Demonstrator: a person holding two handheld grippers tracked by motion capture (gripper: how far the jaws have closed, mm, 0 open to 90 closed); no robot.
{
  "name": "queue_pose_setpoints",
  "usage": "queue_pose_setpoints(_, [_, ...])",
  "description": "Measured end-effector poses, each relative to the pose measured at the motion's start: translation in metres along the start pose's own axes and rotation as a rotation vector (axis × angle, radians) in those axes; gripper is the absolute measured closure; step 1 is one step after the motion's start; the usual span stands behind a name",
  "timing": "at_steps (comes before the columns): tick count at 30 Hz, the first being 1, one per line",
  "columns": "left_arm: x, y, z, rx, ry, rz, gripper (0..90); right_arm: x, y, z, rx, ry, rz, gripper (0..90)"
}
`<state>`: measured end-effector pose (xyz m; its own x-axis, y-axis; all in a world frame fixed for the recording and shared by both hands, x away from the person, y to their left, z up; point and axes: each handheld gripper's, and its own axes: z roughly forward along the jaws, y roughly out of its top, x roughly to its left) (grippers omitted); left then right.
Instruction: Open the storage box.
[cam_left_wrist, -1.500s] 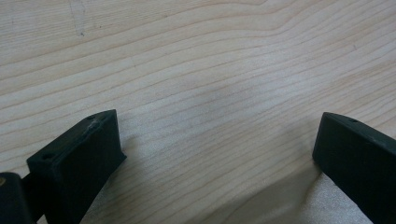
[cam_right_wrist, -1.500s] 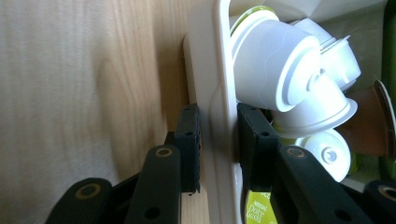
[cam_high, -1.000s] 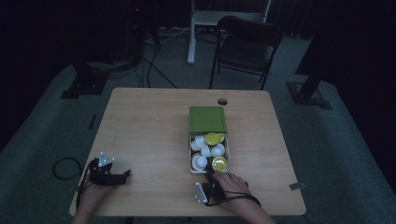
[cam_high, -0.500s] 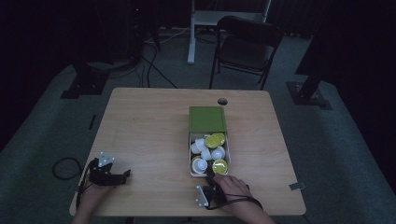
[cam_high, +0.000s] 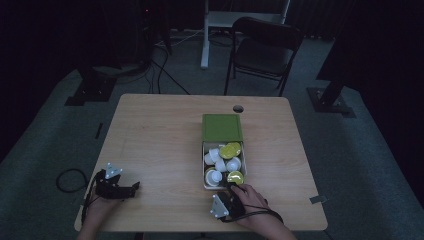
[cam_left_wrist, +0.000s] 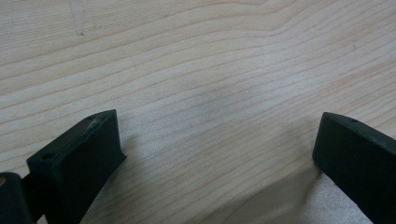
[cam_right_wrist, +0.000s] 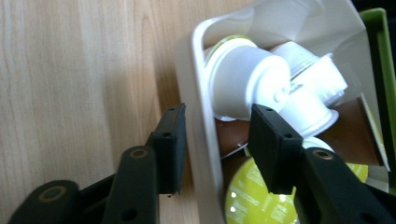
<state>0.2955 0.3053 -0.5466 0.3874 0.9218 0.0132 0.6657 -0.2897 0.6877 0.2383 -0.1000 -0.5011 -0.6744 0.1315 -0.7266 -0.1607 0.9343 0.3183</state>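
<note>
- Your right gripper (cam_right_wrist: 217, 144) sits at the near end of the white box (cam_right_wrist: 198, 140), its jaws having just been opening; they now straddle the box's near wall, one jaw outside over the table (cam_high: 160, 135), the other inside among the pods.
- In the right gripper view the pads stand a little off that wall on both sides, so nothing is clamped. It reads as the start of a grip on the rim, or a release just made; the pictures alone cannot say which.
- From above, the same gripper (cam_high: 231, 192) lies low on the tabletop under your right hand (cam_high: 248, 197), pointing into the box, which puts the wall at jaw height.
- The white box (cam_high: 206, 186) stands right of the table's middle, toward your edge, with its green lid (cam_high: 222, 127) lying flat and touching its far end. That placing leaves the contents open to reach.
- Inside lies a loose heap of coffee pods: white pods (cam_right_wrist: 247, 79) tipped on their sides and lime-foiled pods (cam_right_wrist: 254, 198) showing their tops, with brown card beneath them. The high view shows white cups (cam_high: 215, 175) and a lime top (cam_high: 235, 177) close to your jaws.
- Your left gripper (cam_high: 131, 188) rests parked near the table's left corner, well apart from the box. Its jaws (cam_left_wrist: 215, 154) stand wide over bare wood and hold nothing.
</note>
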Motion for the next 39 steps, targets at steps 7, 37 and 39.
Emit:
queue_pose_setpoints(7, [0.000, 0.000, 0.000, 0.000, 0.000, 0.000, 1.3, -0.012, -0.003, -0.006, -0.045, 0.052, 0.157, 46.5])
queue_pose_setpoints(37, [0.000, 0.000, 0.000, 0.000, 0.000, 0.000, 1.3, -0.078, -0.059, -0.031, -0.302, -0.131, 0.811, 29.4])
queue_pose_setpoints(39, [0.000, 0.000, 0.000, 0.000, 0.000, 0.000, 1.3, -0.082, -0.071, -0.032, -0.301, -0.172, 0.876, 28.9])
